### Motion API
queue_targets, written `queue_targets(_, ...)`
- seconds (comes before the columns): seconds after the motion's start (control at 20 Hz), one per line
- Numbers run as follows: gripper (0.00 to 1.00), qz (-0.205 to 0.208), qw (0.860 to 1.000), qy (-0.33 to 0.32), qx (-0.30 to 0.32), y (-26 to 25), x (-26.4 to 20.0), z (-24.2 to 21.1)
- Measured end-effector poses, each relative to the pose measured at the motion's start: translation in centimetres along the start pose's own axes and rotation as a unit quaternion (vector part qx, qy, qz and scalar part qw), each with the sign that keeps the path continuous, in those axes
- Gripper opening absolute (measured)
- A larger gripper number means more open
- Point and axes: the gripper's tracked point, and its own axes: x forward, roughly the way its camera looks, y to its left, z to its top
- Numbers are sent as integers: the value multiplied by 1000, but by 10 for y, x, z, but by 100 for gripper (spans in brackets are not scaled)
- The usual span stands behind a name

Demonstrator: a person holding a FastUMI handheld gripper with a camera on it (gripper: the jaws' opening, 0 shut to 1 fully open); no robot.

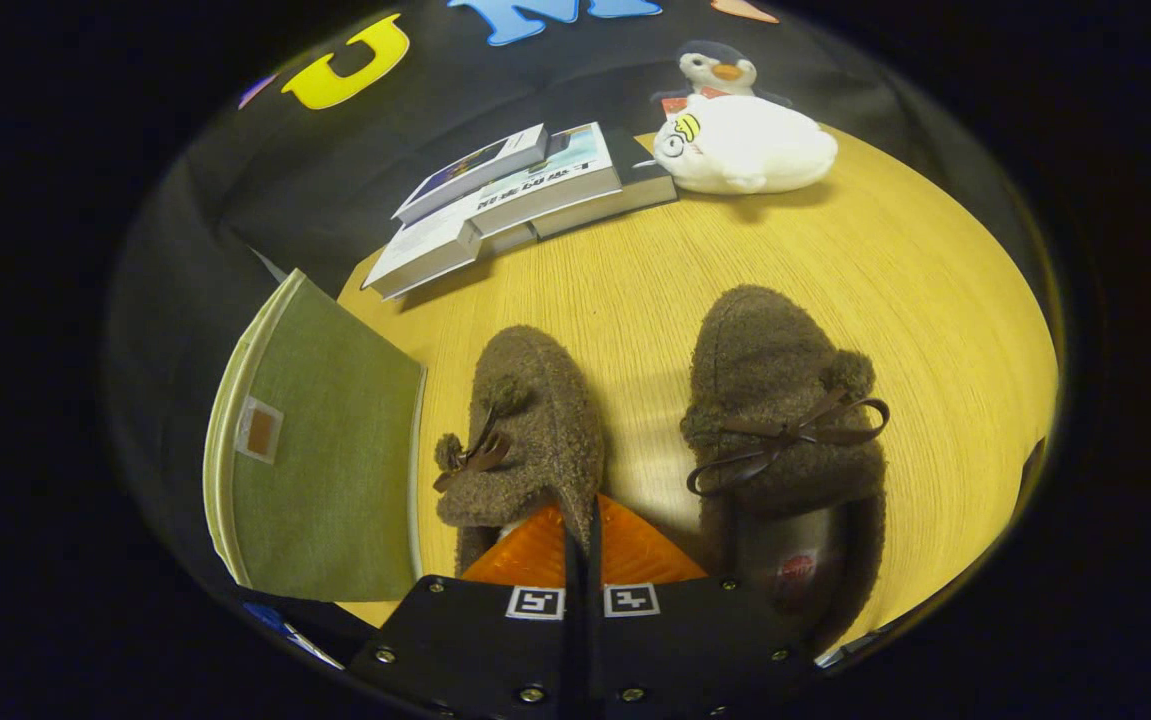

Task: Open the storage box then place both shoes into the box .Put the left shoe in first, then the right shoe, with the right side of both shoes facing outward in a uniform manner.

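Note:
Two brown fuzzy slippers with dark bows lie side by side on the wooden table (915, 280), toes pointing away from me. The left shoe (535, 420) sits just ahead of my fingers, and its heel end is partly covered by them. The right shoe (785, 400) lies to the right of the fingers, with its pale insole showing. My gripper (587, 505) is shut, its fingers pressed together above the left shoe's inner edge with nothing seen between them. The green fabric storage box (325, 450) stands left of the left shoe with its lid closed.
A stack of books (525, 195) lies beyond the shoes at the table's far left. A white plush toy (750, 145) rests at the far side, with a small penguin plush (720, 70) behind it. Bare tabletop spreads right of the right shoe.

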Motion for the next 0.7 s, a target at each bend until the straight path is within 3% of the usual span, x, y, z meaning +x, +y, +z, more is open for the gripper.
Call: queue_targets(0.7, 0, 91, 993, -74, 30, 128, -92, 77)
